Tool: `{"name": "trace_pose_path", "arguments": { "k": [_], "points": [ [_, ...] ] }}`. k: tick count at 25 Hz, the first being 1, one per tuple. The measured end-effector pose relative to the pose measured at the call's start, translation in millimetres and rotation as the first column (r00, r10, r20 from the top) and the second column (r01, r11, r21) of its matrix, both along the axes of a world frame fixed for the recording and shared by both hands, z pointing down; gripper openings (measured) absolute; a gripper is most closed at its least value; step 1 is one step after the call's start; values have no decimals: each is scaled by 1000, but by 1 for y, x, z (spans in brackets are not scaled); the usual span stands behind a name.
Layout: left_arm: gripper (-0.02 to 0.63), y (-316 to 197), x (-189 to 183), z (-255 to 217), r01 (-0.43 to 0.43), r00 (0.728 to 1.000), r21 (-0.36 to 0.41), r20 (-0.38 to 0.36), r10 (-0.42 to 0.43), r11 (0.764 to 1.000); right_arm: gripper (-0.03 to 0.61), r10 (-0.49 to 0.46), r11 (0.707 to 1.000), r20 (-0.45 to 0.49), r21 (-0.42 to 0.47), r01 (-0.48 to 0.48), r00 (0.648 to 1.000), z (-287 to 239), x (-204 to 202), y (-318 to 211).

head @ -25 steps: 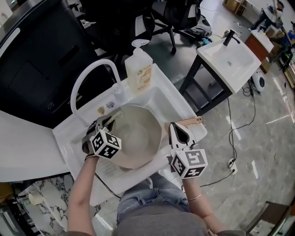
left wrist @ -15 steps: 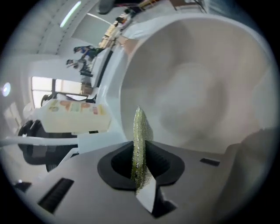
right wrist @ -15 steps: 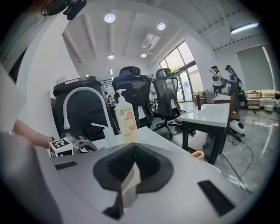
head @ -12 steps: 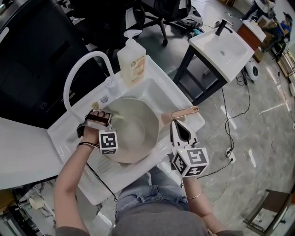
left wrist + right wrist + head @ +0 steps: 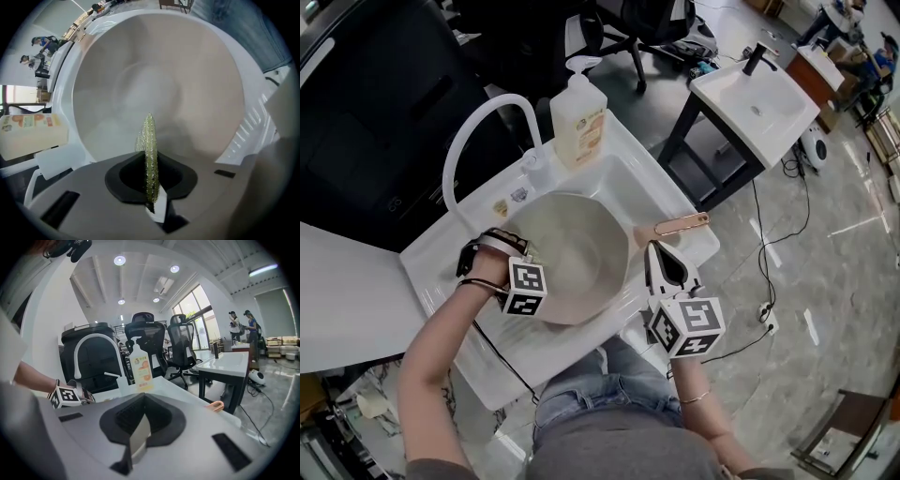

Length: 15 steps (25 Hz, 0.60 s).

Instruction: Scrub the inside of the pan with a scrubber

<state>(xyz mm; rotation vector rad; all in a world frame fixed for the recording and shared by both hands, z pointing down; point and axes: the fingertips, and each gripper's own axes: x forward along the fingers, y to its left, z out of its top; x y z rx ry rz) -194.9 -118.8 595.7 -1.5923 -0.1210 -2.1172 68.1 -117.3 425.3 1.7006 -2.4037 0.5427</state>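
Scrubber (image 5: 149, 140), a thin green pad, stands clamped edge-on in the left tongs (image 5: 151, 176), just over the inner wall of the pan (image 5: 159, 70); the head view hides it. Right tongs (image 5: 664, 261), closed on nothing, sit outside the pan, by its handle (image 5: 680, 225).
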Motion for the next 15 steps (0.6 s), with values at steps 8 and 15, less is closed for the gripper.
{"name": "trace_pose_path", "arguments": {
  "k": [8, 15],
  "points": [
    [60, 43, -11, -1, 56, 990, -218, 135, -27, 974, 11, 1, 1000, 3, 6, -1, 1000, -3, -1, 7],
    [60, 84, -3, -3, 232, 968, -399, 188, -169, 887, 11, 1, 1000, 8, 18, -1, 1000, -9, -1, 11]
  ]
}}
